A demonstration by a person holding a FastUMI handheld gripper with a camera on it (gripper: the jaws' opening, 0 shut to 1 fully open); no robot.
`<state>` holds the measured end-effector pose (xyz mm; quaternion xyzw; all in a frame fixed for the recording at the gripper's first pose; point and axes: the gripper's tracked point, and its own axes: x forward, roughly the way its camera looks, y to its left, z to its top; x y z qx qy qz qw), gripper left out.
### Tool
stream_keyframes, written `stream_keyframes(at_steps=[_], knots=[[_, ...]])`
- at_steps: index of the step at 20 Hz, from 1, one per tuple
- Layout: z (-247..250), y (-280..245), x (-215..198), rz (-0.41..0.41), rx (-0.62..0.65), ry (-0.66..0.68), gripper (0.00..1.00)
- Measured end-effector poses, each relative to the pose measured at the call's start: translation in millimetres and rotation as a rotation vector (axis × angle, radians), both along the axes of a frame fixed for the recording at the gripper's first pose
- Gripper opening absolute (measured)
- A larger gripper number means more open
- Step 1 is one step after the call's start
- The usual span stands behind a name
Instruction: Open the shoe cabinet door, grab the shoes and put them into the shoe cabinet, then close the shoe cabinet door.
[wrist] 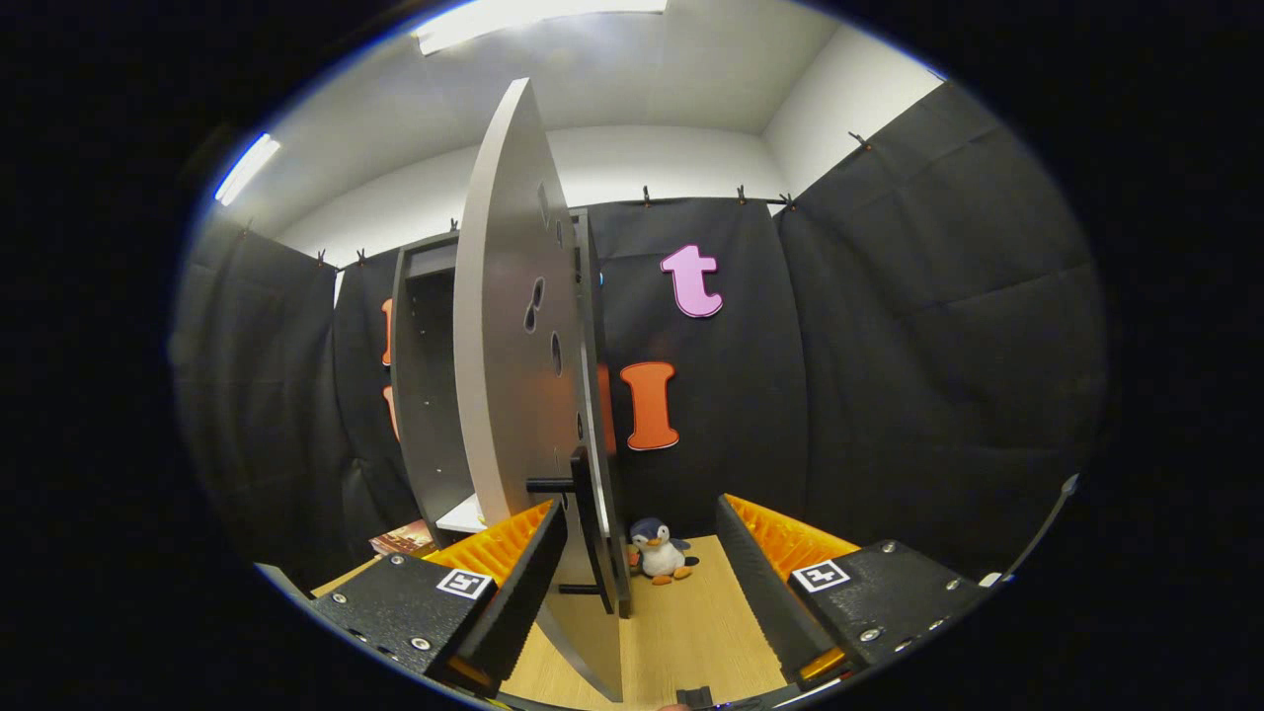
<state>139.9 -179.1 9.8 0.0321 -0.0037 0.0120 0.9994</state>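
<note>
The grey shoe cabinet [427, 395] stands ahead to the left, its dark inside showing. Its door [513, 375] is swung out toward me and seen nearly edge-on. A black bar handle [585, 523] is mounted on the door's edge side. My gripper [640, 509] is open, its fingers wide apart. The door's lower part and the handle lie between the fingers, close against the left finger [523, 563]. The right finger [755, 563] stands well apart from the door. Something white [464, 513] lies low inside the cabinet; I cannot tell what it is.
A small penguin plush [659, 551] sits on the wooden floor [681, 632] just beyond the door, against the black cloth wall. A brownish flat object [403, 538] lies on the floor left of the cabinet.
</note>
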Motion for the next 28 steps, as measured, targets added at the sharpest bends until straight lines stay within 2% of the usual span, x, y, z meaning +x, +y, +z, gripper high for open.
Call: stream_keyframes(at_steps=[13,28], knots=[[-4,12,3,0.009,0.009,0.008,0.91],[-11,137,22,0.174,0.003,-0.003,0.91]])
